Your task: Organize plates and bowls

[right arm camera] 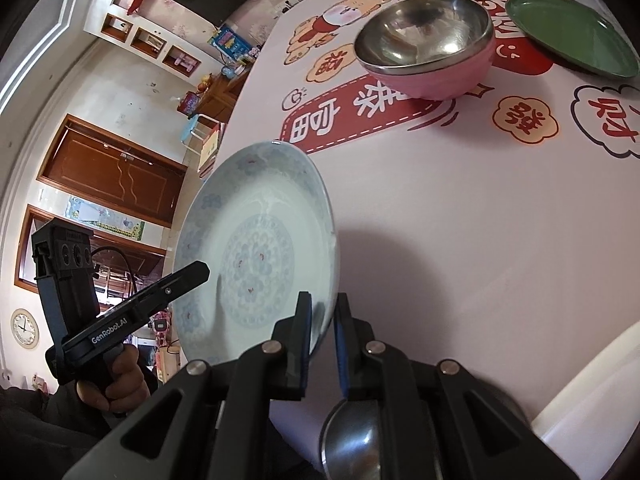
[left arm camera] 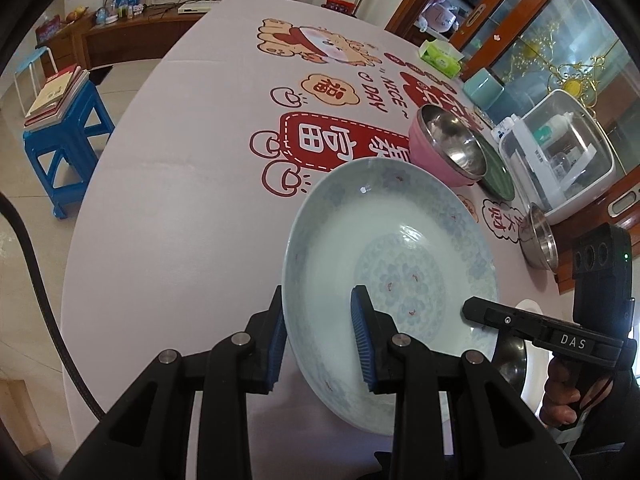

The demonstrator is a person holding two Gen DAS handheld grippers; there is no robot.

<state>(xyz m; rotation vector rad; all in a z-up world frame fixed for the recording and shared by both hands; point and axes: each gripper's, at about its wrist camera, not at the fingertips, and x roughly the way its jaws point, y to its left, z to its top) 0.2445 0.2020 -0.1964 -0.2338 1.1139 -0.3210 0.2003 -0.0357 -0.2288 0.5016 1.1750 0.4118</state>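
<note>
A white porcelain plate with a pale blue flower pattern [left arm camera: 384, 264] is held tilted above the table. My left gripper [left arm camera: 320, 342] straddles its near-left rim with the jaws apart and a gap at the pads. My right gripper [right arm camera: 323, 340] is shut on the plate's [right arm camera: 256, 248] opposite rim; it also shows in the left wrist view [left arm camera: 520, 324]. A pink bowl with a steel inside [left arm camera: 448, 146] [right arm camera: 428, 44] stands on the table beyond, beside a green plate [left arm camera: 498, 178] [right arm camera: 572, 34]. A steel bowl [left arm camera: 540, 238] lies at the right.
The table [left arm camera: 192, 184] has a pink cloth with red printed characters. Another steel bowl [right arm camera: 352, 440] sits under my right gripper. A white appliance [left arm camera: 560, 152], a teal box and a tissue box [left arm camera: 440, 56] line the far right edge. A blue stool [left arm camera: 64, 140] with books stands left.
</note>
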